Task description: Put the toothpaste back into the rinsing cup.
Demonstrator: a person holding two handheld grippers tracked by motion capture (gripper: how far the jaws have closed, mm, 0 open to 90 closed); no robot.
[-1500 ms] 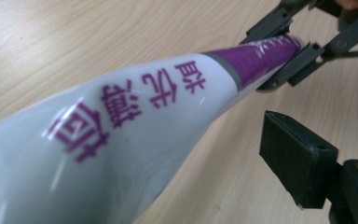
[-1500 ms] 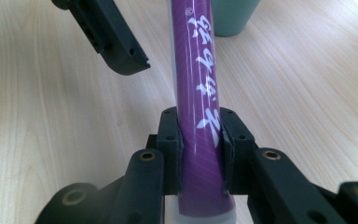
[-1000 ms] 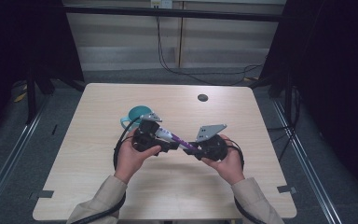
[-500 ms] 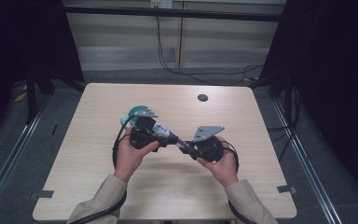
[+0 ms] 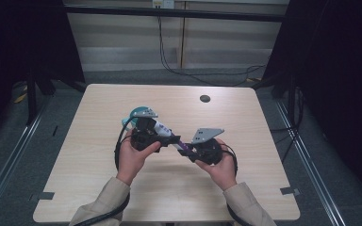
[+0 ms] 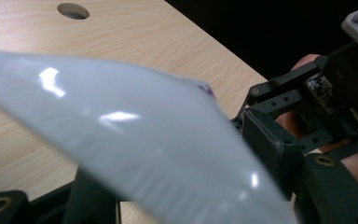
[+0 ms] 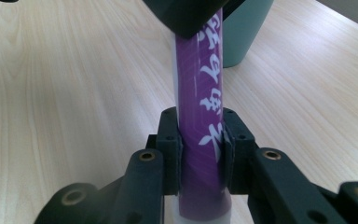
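Purple-and-white tube [image 7: 199,121] held in the air above the table [image 5: 264,155], spanning both hands. Right gripper [image 7: 200,154] clamped on the purple end. Left gripper [image 5: 147,132] jaws just been closing around the white end, tube between them; contact not discernible. Probably light, soft-walled, glossy and slippery. Best gripped at the flat crimped ends, not mid-body.
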